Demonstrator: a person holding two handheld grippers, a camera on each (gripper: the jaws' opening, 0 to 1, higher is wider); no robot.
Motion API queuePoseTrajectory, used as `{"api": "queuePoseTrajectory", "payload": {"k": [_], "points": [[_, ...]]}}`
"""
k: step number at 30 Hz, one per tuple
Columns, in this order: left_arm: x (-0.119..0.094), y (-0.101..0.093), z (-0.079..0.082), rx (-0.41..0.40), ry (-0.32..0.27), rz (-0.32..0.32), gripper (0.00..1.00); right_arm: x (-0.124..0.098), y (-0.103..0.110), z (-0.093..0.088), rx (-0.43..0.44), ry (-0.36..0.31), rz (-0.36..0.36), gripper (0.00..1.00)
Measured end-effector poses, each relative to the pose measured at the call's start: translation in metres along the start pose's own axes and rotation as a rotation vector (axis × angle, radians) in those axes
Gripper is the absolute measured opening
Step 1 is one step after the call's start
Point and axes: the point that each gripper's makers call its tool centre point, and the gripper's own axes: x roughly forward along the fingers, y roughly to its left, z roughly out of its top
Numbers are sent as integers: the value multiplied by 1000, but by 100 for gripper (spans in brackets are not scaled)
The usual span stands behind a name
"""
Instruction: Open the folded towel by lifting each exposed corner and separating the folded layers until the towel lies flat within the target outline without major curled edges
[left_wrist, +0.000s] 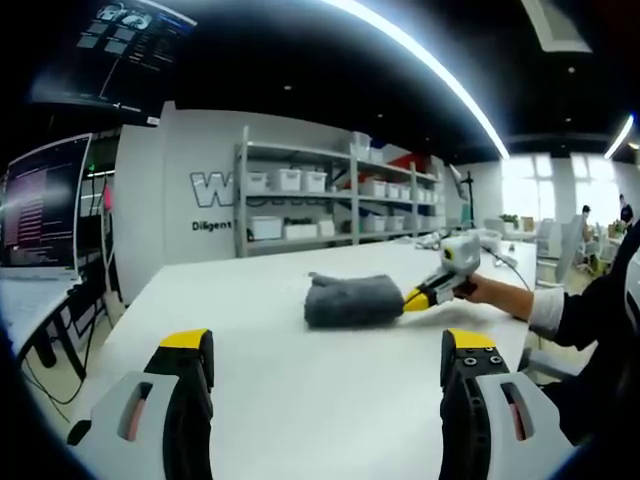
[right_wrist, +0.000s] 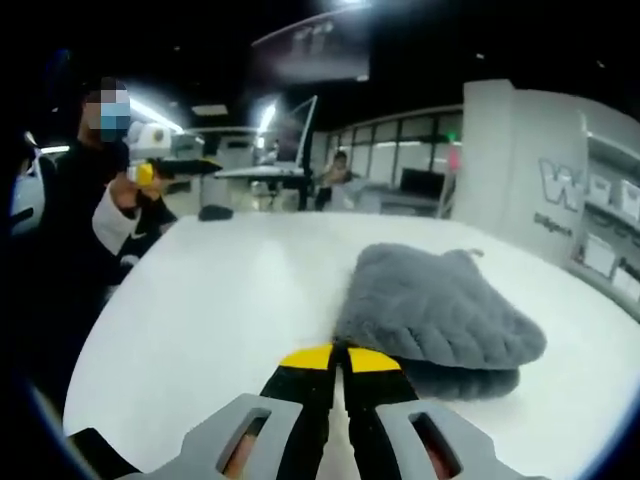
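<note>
The folded grey towel (left_wrist: 350, 299) lies on the white table (left_wrist: 300, 400), a thick bundle with at least two layers stacked one on the other. In the right gripper view the towel (right_wrist: 440, 310) is just in front of the right gripper (right_wrist: 340, 358), whose yellow-tipped jaws are pressed together with no cloth seen between them; the tips are at the near edge of the towel, touching it or almost. In the left gripper view the right gripper (left_wrist: 415, 297) meets the right end of the bundle. The left gripper (left_wrist: 325, 355) is well apart from the towel with its jaws wide apart and nothing between them. The towel looks soft, fluffy and light, so it will probably sag and drag when lifted, not slide as one piece. A good hold would be a thin pinch on an exposed corner of the upper layer only, because a deep bite may catch both layers. No target outline can be made out on the table.
</note>
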Motion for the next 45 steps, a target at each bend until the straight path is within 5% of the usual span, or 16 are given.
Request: {"api": "queuePoseTrajectory", "payload": {"k": [45], "points": [[3,-1,-4,1,15,-5,92,11,33,8,-20,-22,109,0]]}}
